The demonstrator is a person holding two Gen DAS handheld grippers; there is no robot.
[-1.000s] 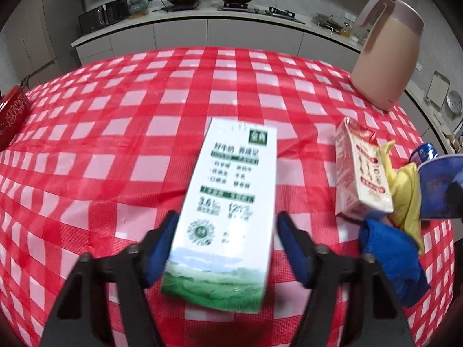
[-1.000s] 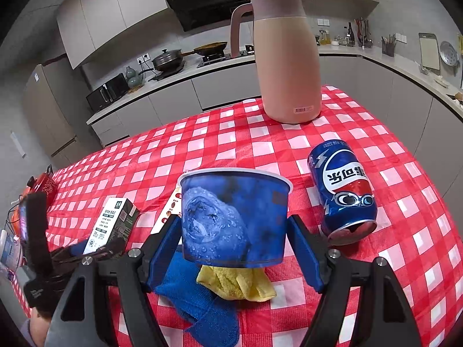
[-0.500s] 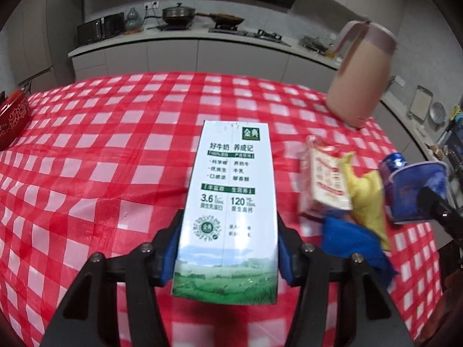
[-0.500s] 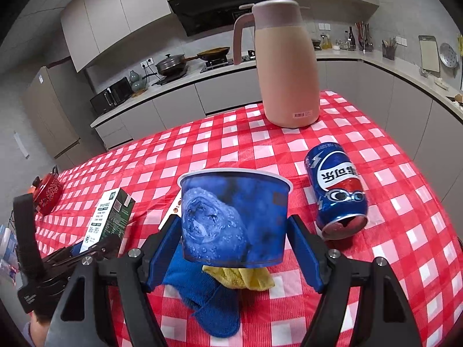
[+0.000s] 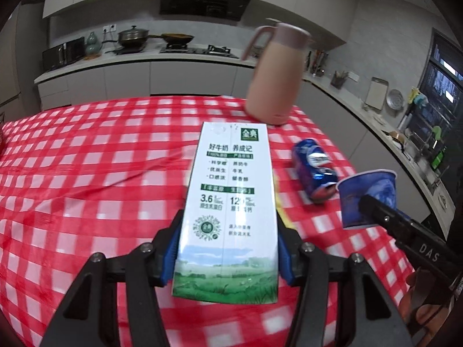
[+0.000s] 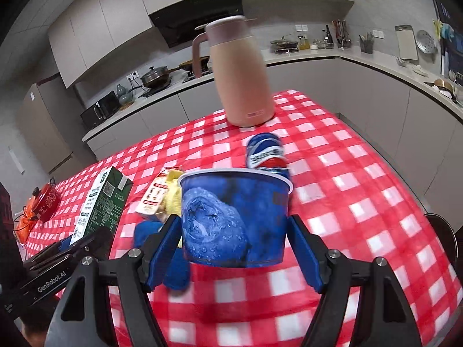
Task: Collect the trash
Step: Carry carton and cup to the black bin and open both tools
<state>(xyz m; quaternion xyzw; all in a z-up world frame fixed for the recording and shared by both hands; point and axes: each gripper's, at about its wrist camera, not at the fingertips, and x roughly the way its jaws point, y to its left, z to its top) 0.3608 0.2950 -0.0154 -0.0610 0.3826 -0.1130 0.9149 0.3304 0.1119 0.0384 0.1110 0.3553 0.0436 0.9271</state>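
Now that the left gripper (image 5: pixel 227 253) has clamped its pads on the milk carton (image 5: pixel 228 202), which a second ago lay loose between them on the checked tablecloth (image 5: pixel 86 188), the carton is lifted clear of the cloth and hangs in front of the pink jug (image 5: pixel 275 75). The right gripper (image 6: pixel 234 248) grasps the blue paper cup (image 6: pixel 234 217), also raised, to the right of the carton. Both pieces seem ready for carrying away. The blue can (image 5: pixel 314 170) remains lying near the jug, not collected yet.
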